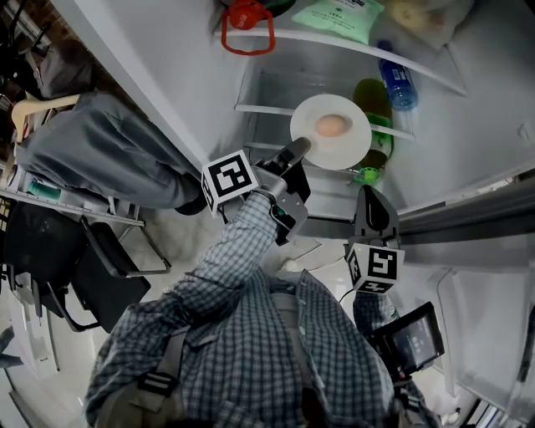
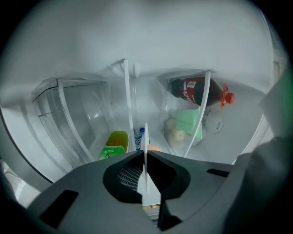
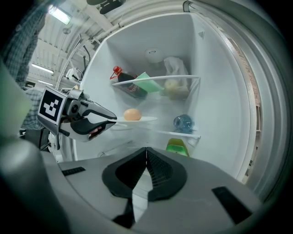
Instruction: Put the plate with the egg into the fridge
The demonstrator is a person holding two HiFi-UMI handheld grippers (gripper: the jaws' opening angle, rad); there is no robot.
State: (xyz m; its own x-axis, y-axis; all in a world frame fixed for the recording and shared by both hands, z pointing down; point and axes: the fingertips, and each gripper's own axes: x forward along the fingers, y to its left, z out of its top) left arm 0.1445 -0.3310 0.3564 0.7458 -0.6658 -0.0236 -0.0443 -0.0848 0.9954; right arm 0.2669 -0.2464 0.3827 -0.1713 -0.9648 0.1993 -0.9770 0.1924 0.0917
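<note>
The round white plate [image 1: 349, 138] [image 3: 142, 119] with the brown egg [image 1: 331, 126] [image 3: 132, 114] on it is held level inside the open white fridge [image 1: 468, 142] [image 3: 215, 91], in the space below the upper clear shelf [image 1: 351, 50] [image 3: 183, 77]. It is not seen to rest on any shelf. The egg lies near the middle of the plate.

The plate's near-left rim is pinched by the left gripper [image 1: 299, 150] [image 3: 112, 119]. In the left gripper view the plate [image 2: 145, 137] is seen edge-on as a thin white line clamped between the two jaws of the left gripper [image 2: 145, 153], and a little of the egg [image 2: 154, 147] is seen just beyond the right jaw.

The right gripper [image 1: 368, 194] [image 3: 146, 151] is held near and to the right of the plate, apart from it. Its jaws are pressed together with nothing between them.

A green plastic bottle [image 1: 376, 100] [image 2: 115, 142] [image 3: 176, 146] is seen lying under the plate's far-right side, and a clear water bottle with a blue label [image 1: 399, 84] [image 3: 183, 122] is lying just to the right of it. On the upper shelf a dark cola bottle with a red cap [image 2: 190, 91] [image 3: 130, 87] is laid on its side beside a pale green packet [image 1: 338, 17] [image 2: 188, 121] [image 3: 149, 83].

The left gripper is carried by an arm in a checked sleeve [image 1: 234, 259].
</note>
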